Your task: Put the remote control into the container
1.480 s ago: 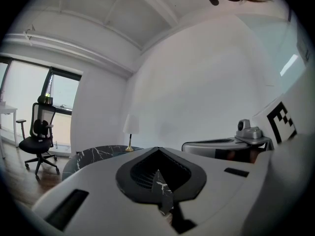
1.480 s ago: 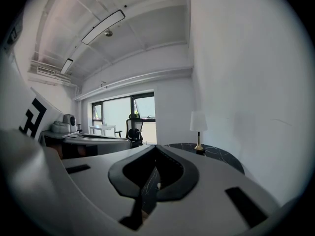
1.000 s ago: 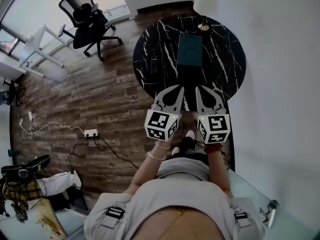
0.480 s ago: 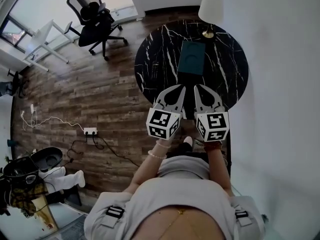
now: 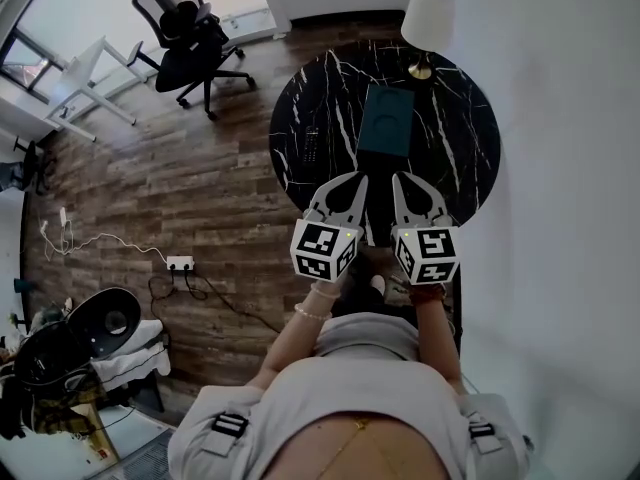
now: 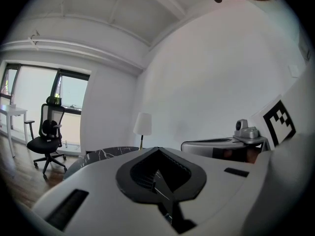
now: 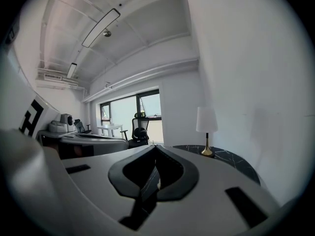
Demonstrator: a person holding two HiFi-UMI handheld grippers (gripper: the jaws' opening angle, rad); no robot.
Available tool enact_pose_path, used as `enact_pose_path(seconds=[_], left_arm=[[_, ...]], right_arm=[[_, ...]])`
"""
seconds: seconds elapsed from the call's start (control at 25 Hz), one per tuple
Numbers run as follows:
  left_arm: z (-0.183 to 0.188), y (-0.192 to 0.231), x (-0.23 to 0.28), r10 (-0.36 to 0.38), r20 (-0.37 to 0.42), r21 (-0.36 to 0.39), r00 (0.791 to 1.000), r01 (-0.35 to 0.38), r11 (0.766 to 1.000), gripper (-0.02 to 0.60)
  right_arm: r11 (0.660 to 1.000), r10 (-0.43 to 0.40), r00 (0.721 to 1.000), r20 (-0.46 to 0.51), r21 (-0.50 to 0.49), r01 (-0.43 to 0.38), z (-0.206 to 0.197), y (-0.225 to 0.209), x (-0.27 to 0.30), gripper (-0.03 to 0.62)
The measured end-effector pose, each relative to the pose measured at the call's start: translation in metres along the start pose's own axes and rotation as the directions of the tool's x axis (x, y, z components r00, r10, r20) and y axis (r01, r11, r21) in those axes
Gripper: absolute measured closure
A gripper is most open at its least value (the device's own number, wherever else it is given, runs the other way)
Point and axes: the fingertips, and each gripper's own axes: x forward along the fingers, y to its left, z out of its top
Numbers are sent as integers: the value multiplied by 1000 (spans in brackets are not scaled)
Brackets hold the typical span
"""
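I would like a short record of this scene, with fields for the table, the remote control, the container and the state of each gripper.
table: round, black marble with white veins
remote control: lies on the table's left part, not held
container: dark green, on the table, right of the remote control, near the lamp
left gripper: fingers together, nothing between them, at the table's near edge
right gripper: fingers together, nothing between them, beside the left gripper
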Motion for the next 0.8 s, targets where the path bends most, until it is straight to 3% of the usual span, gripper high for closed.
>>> enact_pose_path(seconds=[0.8], left_arm=[[9,61,70,-128,-30,-19,991,128,992,580]], right_arm=[[995,-104,993,-48,-4,104,4,-19,85,583]])
